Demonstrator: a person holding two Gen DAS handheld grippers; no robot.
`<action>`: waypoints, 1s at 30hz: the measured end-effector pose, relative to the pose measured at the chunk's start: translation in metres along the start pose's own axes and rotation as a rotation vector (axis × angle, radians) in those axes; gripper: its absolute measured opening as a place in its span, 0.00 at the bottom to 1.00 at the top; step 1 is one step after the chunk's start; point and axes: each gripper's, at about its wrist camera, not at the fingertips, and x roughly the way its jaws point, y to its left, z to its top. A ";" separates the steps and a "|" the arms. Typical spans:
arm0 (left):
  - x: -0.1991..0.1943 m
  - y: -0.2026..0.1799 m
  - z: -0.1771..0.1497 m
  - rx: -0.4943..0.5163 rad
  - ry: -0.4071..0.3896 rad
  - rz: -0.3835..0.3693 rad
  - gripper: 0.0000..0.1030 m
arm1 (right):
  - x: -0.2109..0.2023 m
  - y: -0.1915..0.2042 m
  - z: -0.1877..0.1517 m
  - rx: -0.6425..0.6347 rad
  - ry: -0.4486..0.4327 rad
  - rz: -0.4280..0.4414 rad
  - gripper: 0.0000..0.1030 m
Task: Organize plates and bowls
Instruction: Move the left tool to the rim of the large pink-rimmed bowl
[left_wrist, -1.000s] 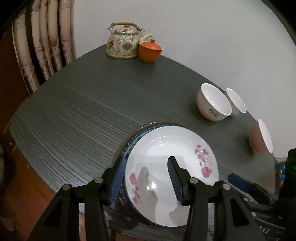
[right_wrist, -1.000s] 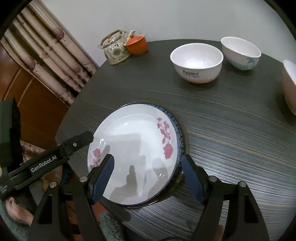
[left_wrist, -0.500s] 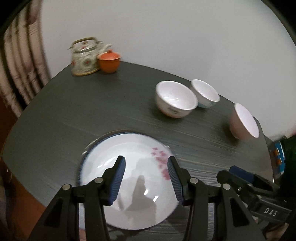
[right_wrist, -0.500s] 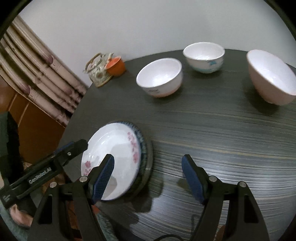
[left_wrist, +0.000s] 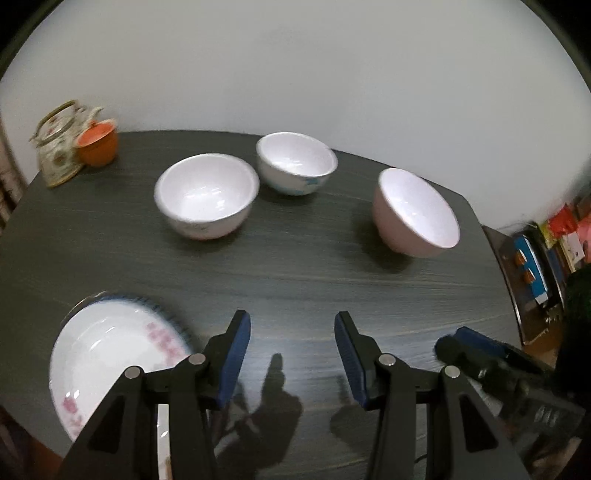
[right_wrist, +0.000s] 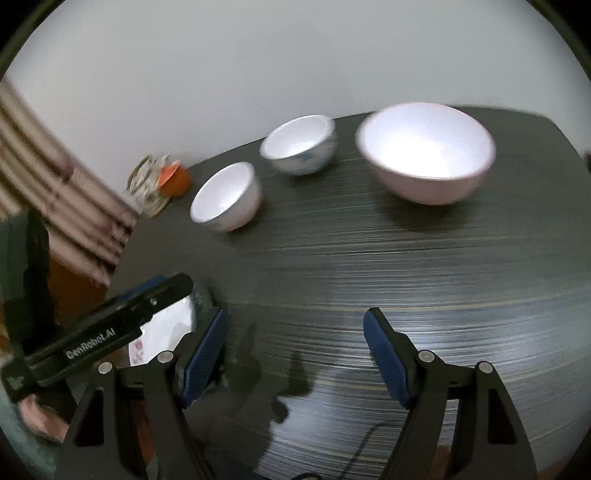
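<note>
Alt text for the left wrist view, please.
The open left gripper hovers empty above a dark table. Three bowls stand beyond it: white bowl, blue-patterned bowl, pink bowl. Stacked plates lie lower left.

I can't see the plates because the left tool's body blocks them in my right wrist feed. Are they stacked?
Observer: Yes. The white floral plate lies on top of a blue-rimmed plate, near the table edge.
Operator: Is the left tool carrying anything?
Observer: No. The left tool is open and empty, over bare tabletop just right of the plates.
Operator: Is there anything beyond the table's right side?
Observer: Yes, there are colourful boxes on a lower surface past that edge.
</note>
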 end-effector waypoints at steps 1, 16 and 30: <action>0.004 -0.006 0.004 0.010 -0.001 -0.003 0.47 | -0.005 -0.016 0.005 0.047 -0.005 -0.023 0.72; 0.072 -0.066 0.056 0.095 0.095 -0.015 0.47 | -0.035 -0.120 0.088 0.148 -0.060 -0.132 0.75; 0.124 -0.094 0.115 0.055 0.168 -0.001 0.47 | 0.011 -0.151 0.133 0.166 0.000 -0.195 0.77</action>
